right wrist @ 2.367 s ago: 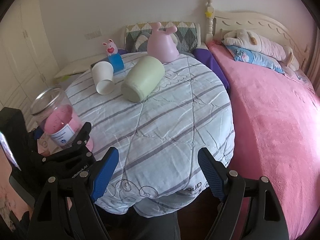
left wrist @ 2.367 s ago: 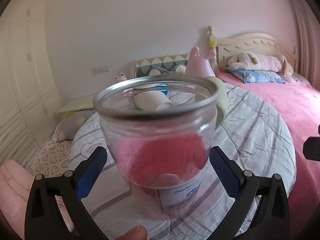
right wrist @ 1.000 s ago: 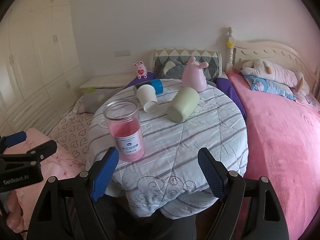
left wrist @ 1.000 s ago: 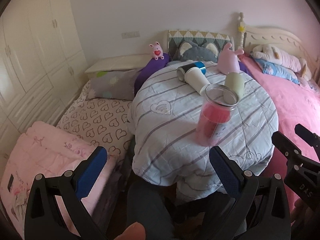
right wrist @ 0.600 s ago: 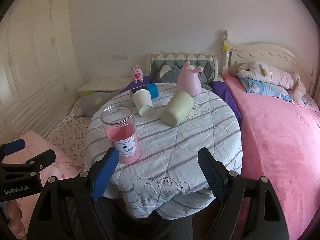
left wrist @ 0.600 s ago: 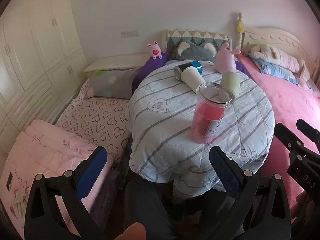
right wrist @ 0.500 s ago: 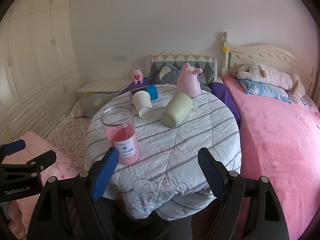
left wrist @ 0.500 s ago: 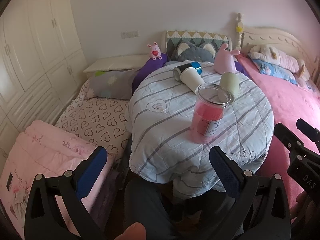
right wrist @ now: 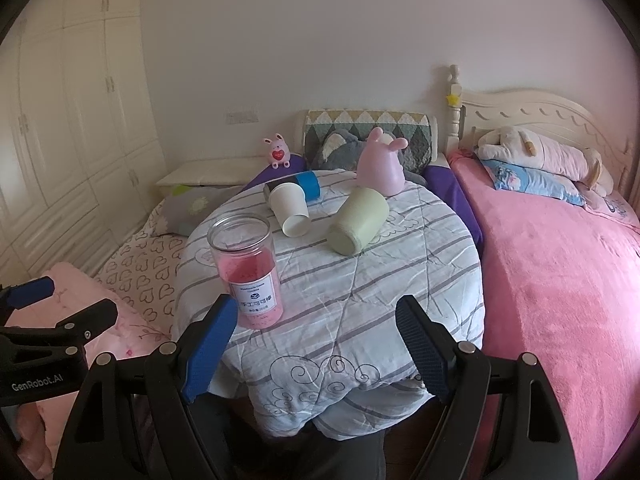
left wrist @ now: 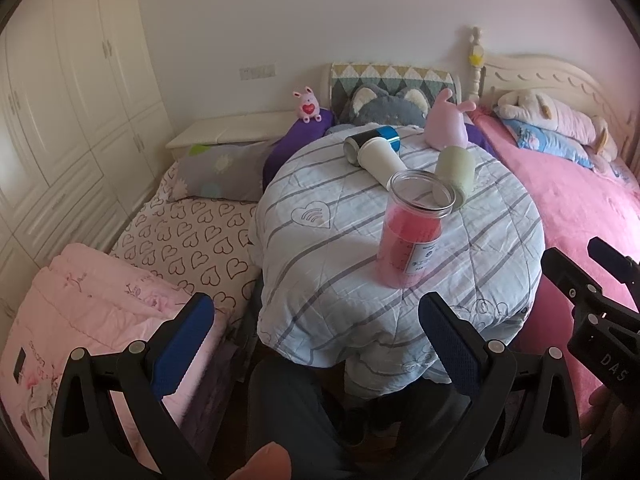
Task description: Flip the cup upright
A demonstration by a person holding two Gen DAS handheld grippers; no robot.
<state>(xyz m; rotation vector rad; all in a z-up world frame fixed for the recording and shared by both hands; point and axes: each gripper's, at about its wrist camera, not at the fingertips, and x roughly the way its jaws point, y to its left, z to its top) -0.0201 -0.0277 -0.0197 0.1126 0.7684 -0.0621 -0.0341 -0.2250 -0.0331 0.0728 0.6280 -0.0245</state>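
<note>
Seen from the left wrist, the left gripper (left wrist: 316, 338) hangs with its jaws wide apart and nothing between them, back from a round table (left wrist: 328, 264) draped in a pale blue quilt with grey stripes; on the cloth a glass jar (left wrist: 416, 232) with pink filling stands upright near the front, and behind it a white cup (left wrist: 380, 160), a blue-banded cup (left wrist: 374, 138) and a green cup (left wrist: 456, 168) all lie on their sides; a pink rabbit toy (left wrist: 446, 124) sits at the far edge; white wardrobe doors (left wrist: 68, 92) line the left wall, a heart-print bedding (left wrist: 192, 240) lies left of the table and a pink bed (left wrist: 580, 200) right of it. Over on the right wrist view, the right gripper (right wrist: 316, 346) is likewise spread wide and empty, short of the table's near rim; the jar stands at the front left of the cloth, the white cup (right wrist: 290, 208) lies mouth toward the camera just beside the blue-banded one (right wrist: 304, 186), and the green cup (right wrist: 358, 220) lies tilted to their right, apart from both; the left gripper's black frame shows at the lower left.
</note>
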